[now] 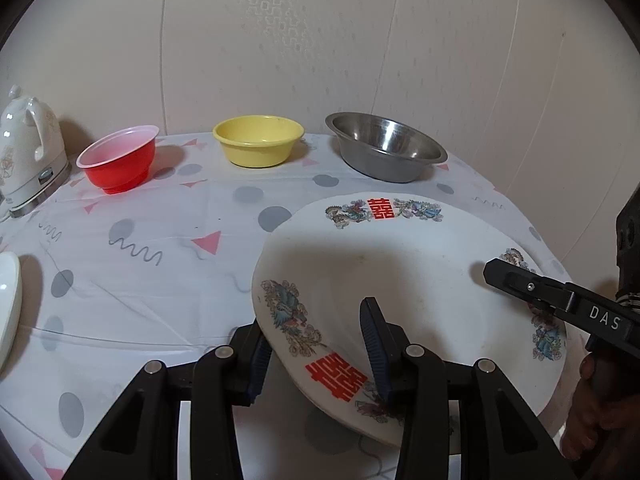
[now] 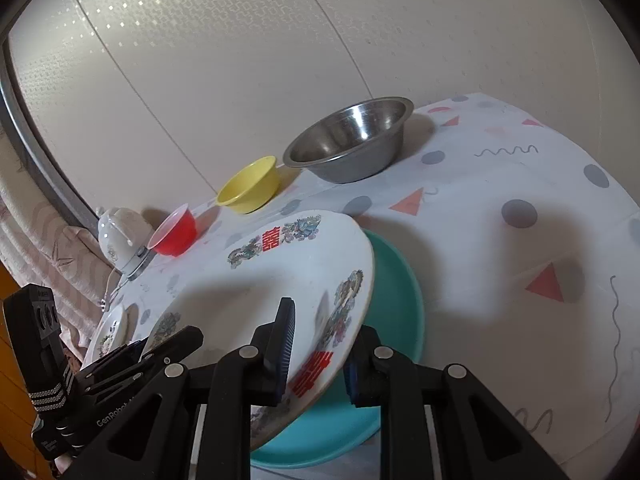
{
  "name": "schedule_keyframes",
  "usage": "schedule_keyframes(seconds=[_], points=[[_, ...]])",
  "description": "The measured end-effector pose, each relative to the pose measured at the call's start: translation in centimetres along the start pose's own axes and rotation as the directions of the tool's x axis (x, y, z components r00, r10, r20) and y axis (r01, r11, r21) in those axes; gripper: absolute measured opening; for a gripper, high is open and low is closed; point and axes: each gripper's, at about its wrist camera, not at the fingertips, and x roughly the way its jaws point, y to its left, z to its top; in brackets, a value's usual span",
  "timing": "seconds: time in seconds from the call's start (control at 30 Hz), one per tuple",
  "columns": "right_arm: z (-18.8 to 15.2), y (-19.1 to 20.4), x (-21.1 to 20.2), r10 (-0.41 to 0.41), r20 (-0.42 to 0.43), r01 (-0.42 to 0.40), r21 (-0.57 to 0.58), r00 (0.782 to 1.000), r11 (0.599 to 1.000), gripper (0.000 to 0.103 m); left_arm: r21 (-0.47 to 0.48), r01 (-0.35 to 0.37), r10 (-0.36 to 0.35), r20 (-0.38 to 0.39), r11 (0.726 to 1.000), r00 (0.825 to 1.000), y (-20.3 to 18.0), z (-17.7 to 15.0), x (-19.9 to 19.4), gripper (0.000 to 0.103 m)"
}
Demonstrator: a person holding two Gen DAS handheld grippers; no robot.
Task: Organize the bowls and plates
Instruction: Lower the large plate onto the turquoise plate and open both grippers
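Glazed white plate, printed with red characters, is held tilted above the tabletop's near edge and over a teal plate. Left gripper pinches its left rim; right gripper is closed across its right rim. It appears stiff, slick and breakable, so rim grips suit it. Red bowl, yellow bowl and steel bowl line the far edge.

Open cloth at frame centre-left. Far edge lined: red bowl, yellow bowl, steel bowl. Kettle upper left. Tilted white plate fills lower right.
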Motion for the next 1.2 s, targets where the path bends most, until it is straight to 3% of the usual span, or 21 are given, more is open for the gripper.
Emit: schedule_keyframes(seconds=[0.73,1.0,1.1,1.2], points=[[-1.0,-2.0,0.2,-0.007,-0.027,0.009,0.059,1.000,0.998,0.023,0.034,-0.032,0.033,-0.024,0.999,0.999,-0.5,-0.5,0.4,0.043],[-1.3,-2.4,-1.1,-0.016,0.003,0.015,0.073,1.000,0.997,0.023,0.030,-0.039,0.039,-0.004,0.999,0.999,-0.1,-0.7,-0.5,0.043],[-1.5,-2.3,-1.3,-0.024,0.008,0.024,0.066,1.000,0.998,0.023,0.048,-0.046,0.046,-0.003,0.998,0.999,-0.3,-0.8,-0.5,0.036],[-1.7,-1.9,-1.3,-0.049,0.013,0.049,0.035,0.999,0.998,0.020,0.051,-0.054,0.054,-0.001,0.997,0.999,-0.4,-0.8,-0.5,0.036]])
